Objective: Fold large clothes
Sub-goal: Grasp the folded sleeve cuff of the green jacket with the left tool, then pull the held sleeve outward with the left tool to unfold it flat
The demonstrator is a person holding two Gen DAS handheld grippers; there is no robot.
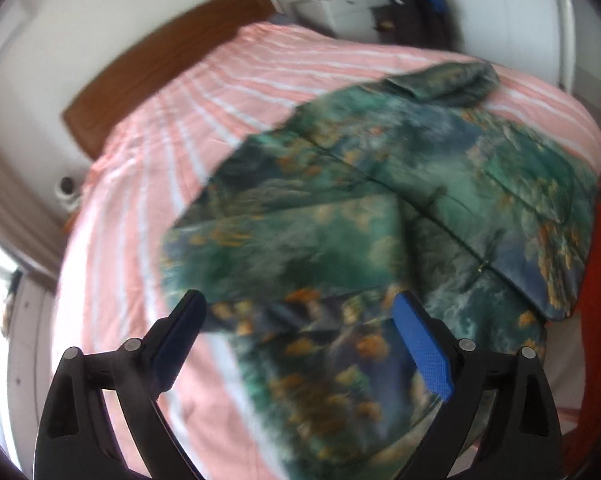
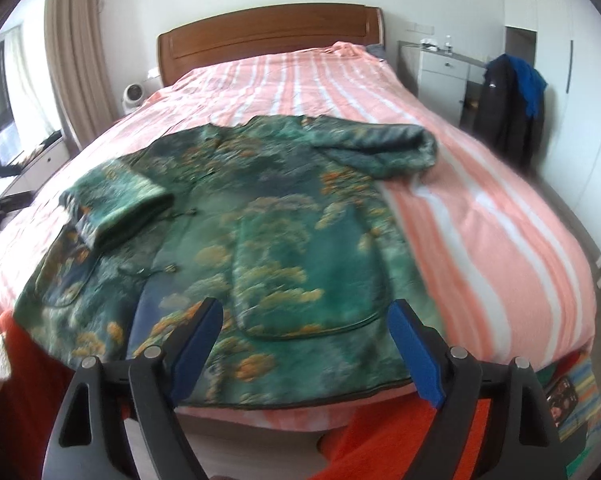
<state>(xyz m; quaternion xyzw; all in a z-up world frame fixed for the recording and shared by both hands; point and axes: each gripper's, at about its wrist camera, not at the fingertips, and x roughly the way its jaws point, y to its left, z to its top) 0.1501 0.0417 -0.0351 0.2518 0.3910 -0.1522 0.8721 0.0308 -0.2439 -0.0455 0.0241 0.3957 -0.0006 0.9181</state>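
Jacket [image 2: 260, 232] spread beneath open right tool [image 2: 306, 316]

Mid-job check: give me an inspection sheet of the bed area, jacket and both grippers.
Surface: bed with pink striped cover, wooden headboard.
Job's things: green patterned jacket lying spread out, one sleeve folded over the front, other sleeve out to the side.
Clutter: red cloth at the bed's near edge.
Grippers: left gripper and right gripper open, holding nothing.
Cables: nothing seen.
Surroundings: curtain, nightstand, dark coat.
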